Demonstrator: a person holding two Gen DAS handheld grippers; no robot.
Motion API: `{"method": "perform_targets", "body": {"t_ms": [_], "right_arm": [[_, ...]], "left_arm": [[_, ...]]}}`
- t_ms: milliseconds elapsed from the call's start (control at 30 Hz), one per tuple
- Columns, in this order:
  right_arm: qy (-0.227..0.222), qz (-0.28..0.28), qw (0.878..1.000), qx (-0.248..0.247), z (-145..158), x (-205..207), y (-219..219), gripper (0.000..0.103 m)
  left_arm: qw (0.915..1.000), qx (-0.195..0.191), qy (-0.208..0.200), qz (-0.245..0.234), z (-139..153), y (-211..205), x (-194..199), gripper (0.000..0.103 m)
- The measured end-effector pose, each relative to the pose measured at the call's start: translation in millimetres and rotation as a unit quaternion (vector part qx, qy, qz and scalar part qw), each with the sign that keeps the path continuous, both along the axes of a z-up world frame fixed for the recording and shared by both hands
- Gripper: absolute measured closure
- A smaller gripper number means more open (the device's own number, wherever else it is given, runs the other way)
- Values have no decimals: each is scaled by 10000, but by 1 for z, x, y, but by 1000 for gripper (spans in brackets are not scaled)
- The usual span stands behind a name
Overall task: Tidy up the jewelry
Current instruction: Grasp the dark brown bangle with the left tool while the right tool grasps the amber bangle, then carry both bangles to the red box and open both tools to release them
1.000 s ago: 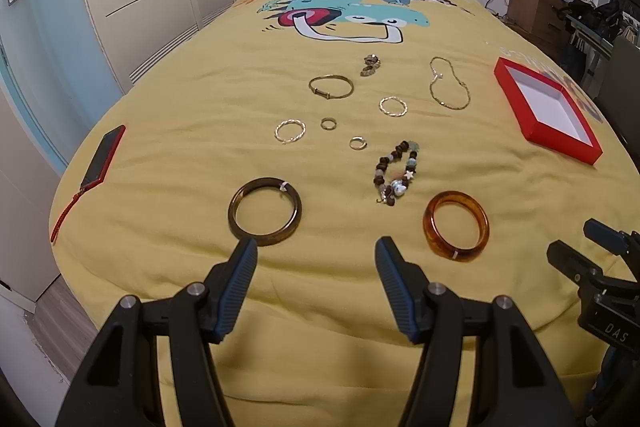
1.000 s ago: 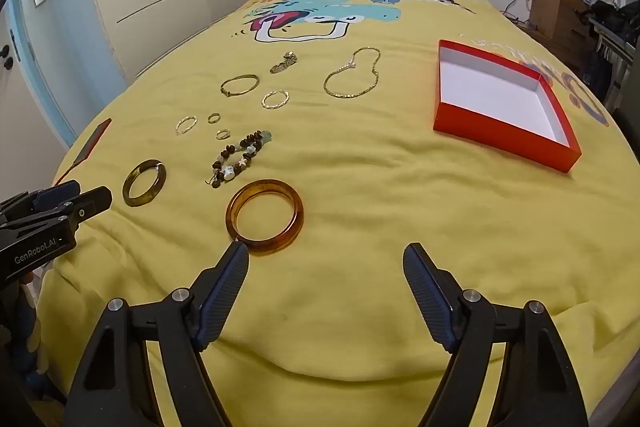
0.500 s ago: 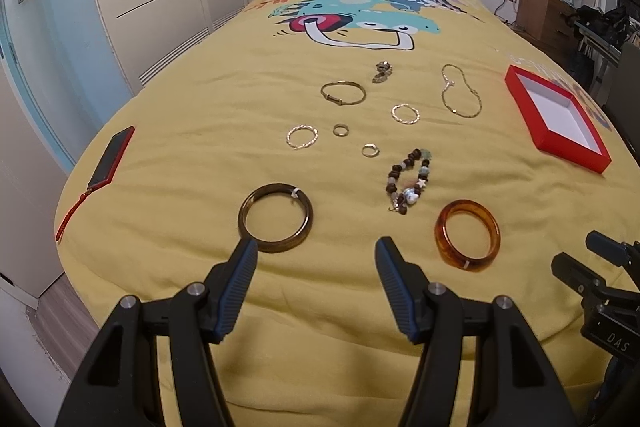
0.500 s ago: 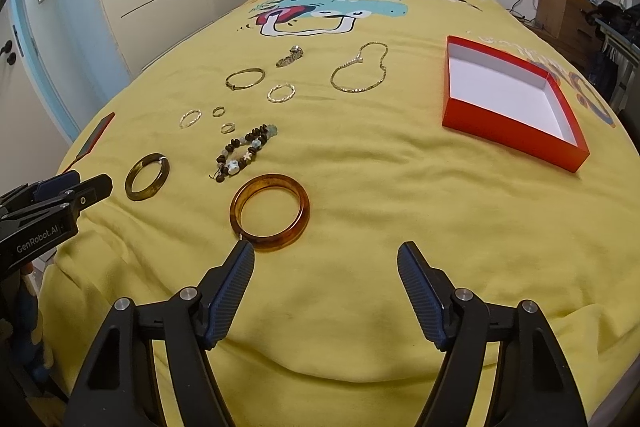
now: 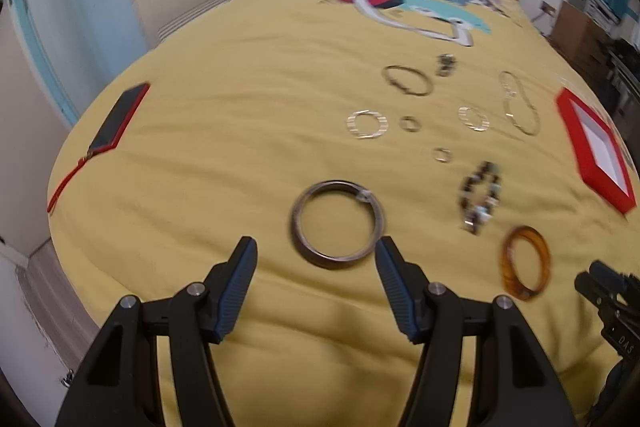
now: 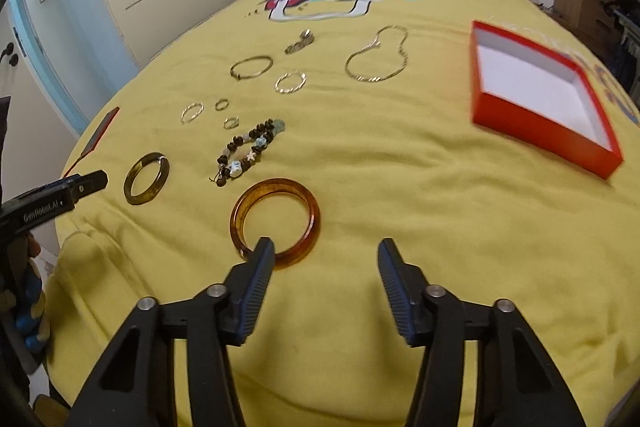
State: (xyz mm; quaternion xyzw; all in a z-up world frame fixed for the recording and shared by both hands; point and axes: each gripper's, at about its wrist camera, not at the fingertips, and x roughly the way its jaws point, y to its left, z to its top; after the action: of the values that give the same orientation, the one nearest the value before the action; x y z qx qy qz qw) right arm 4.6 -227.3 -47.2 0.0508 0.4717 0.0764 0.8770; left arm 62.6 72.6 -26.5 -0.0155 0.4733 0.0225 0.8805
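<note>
Jewelry is spread over a yellow bedspread [image 6: 400, 187]: an amber bangle [image 6: 275, 221] and a dark bangle [image 5: 337, 223] nearest the grippers, a beaded bracelet [image 6: 246, 153], thin rings and a chain necklace [image 6: 376, 57] farther up, with an open red box [image 6: 540, 91] set well apart at the right. The left gripper [image 5: 314, 253] is held spread just short of the dark bangle, nothing between its jaws. The right gripper [image 6: 324, 255] is seen closing with nothing pinched, its left fingertip [image 6: 262, 255] overlapping the amber bangle's near rim.
</note>
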Motion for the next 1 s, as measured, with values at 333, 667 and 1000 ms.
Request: {"method": "perform_targets", "body": {"t_ms": [333,667,1000], "right_arm": [[579,169,9982,35,-41,46,14,59],[714,232,9970,-171,-64,66,22,73],[555,362,9977,-166,-51,59,20,93]], "left_arm": [[9974,-151,687,151,-42,18,43,44],[9911,-305,1267,260,-73,20,64,55],[9950,-84,991,131,-58,13,40,95]]}}
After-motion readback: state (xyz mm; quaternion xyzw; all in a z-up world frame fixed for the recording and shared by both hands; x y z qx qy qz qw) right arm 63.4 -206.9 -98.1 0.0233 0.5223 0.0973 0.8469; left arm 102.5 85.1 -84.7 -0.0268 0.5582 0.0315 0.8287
